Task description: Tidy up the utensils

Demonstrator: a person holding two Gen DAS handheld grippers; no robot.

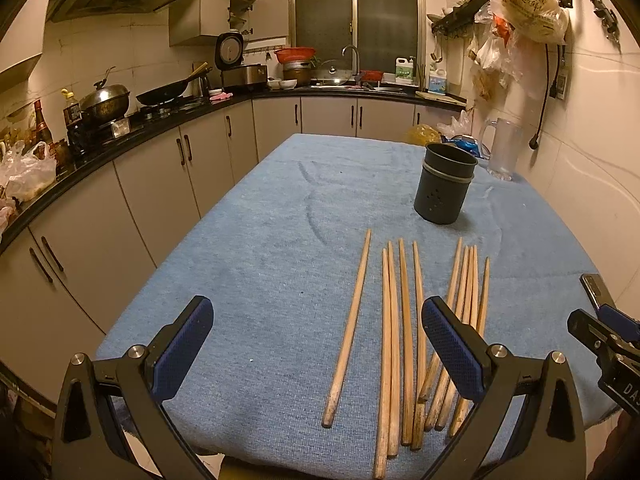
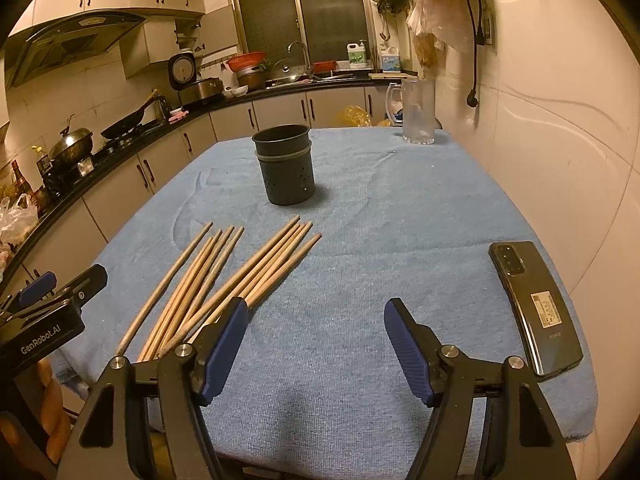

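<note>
Wooden chopsticks (image 1: 404, 344) lie loose in two fans at lower centre-right of the left view, on the blue-towelled table (image 1: 260, 260); the dark perforated holder (image 1: 444, 184) stands upright beyond their tips. Both the left hand-held gripper (image 1: 318, 346) and right hand-held gripper (image 2: 316, 346) gape wide, empty. Best pinch one stick mid-length, then tilt it into the holder.

A black rectangular smartphone (image 2: 536, 312) lies face down on the blue cloth-covered counter (image 2: 380, 240) at four o'clock. A clear plastic handled pitcher (image 2: 416, 112) stands upright at the far edge, one o'clock. Translucent plastic bags (image 1: 520, 12) hang on the wall above.
</note>
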